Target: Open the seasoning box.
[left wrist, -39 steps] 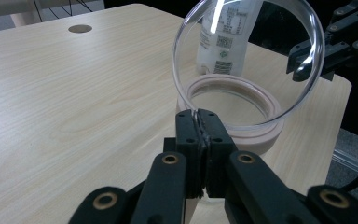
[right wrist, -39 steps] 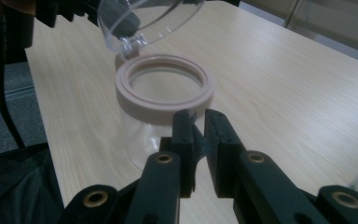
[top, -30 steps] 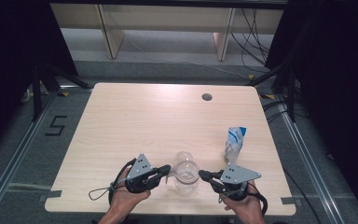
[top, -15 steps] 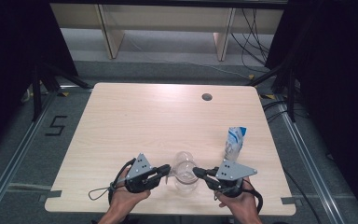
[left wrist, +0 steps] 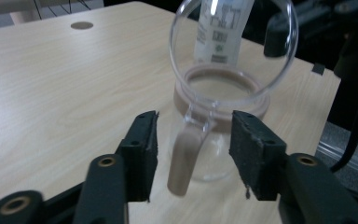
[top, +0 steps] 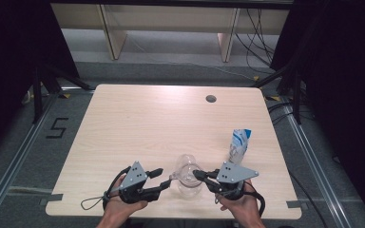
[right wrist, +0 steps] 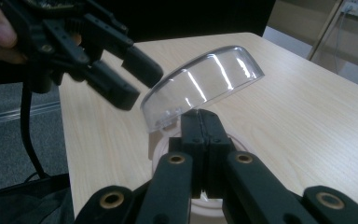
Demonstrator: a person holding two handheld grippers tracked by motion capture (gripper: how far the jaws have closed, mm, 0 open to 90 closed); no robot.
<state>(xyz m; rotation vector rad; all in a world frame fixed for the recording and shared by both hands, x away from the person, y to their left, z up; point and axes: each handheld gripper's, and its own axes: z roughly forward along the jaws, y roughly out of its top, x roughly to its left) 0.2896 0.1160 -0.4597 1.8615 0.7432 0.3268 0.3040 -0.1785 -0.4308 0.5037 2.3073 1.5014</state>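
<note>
- The jug point(top: 188, 179) is standing near the front edge of the table point(top: 138, 123), right between the two grippers, clear glass with a brownish collar round its neck.
- Its lid point(left wrist: 233, 46) is tipping up on its hinge, nearly upright, clear and round in the left gripper view.
- The left gripper point(top: 165, 179) is sitting just left of the jug, and its jaws have just been opening.
- In the left gripper view the jaws are standing apart on either side of the handle point(left wrist: 186, 156), with the pads clear of it, so nothing is being squeezed there.
- The right gripper point(top: 198, 175) is coming in from the jug's other side, its jaws pressed tight together.
- In the right gripper view those closed tips are sitting at the base of the raised lid, above the jug's rim; whether they are pinching a tab there, I cannot tell.
- A white and blue packet point(top: 239, 145) is standing behind and to the right of the jug, well apart from both grippers.
- Both hands are resting low at the table's near edge.
</note>
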